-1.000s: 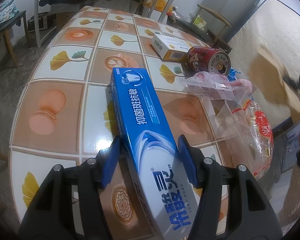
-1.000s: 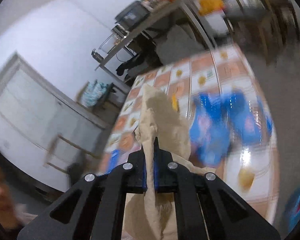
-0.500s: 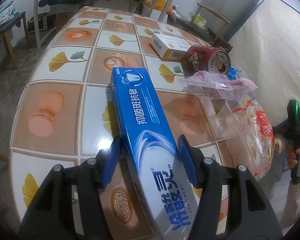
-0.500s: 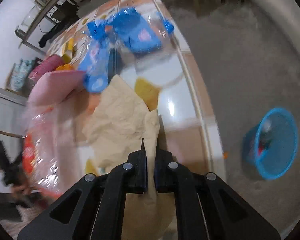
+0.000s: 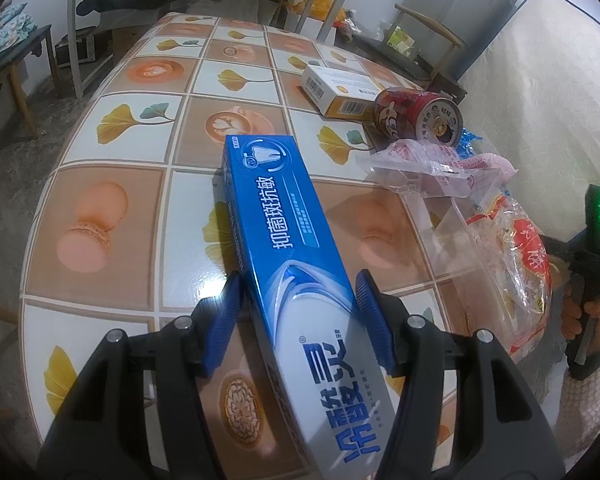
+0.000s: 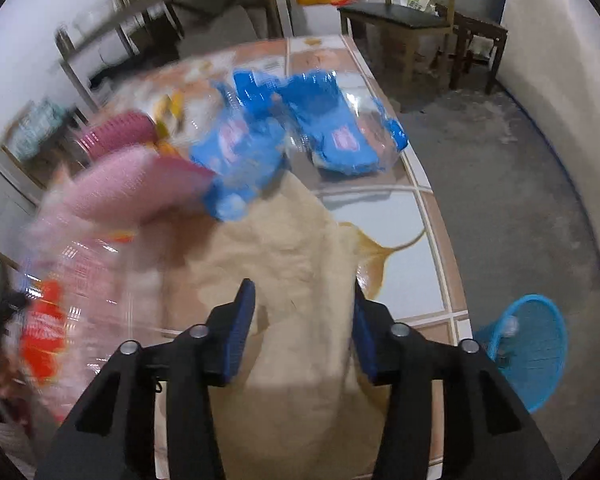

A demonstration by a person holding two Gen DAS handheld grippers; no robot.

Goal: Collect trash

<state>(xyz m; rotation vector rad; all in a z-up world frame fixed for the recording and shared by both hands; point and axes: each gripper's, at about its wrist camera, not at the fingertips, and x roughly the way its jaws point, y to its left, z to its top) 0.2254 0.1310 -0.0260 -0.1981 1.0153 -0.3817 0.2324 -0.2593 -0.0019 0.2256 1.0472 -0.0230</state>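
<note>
Your right gripper [image 6: 304,320] has just been opening, brown paper [image 6: 300,264] loose between its pads.

Your left gripper [image 5: 298,316] pinches the blue box [image 5: 288,248] above the table [image 5: 148,148]. Beyond it lie a can [image 5: 416,118], a carton [image 5: 336,90] and clear bags [image 5: 496,240]; a blue basket [image 6: 532,348] sits on the floor.

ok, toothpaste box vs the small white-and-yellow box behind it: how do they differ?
The toothpaste box is blue, long and narrow, tilted with its near end raised between the left gripper fingers. The small white-and-yellow box is shorter, lies flat on the table, untouched, beside the red can. Both are rectangular cartons.
</note>
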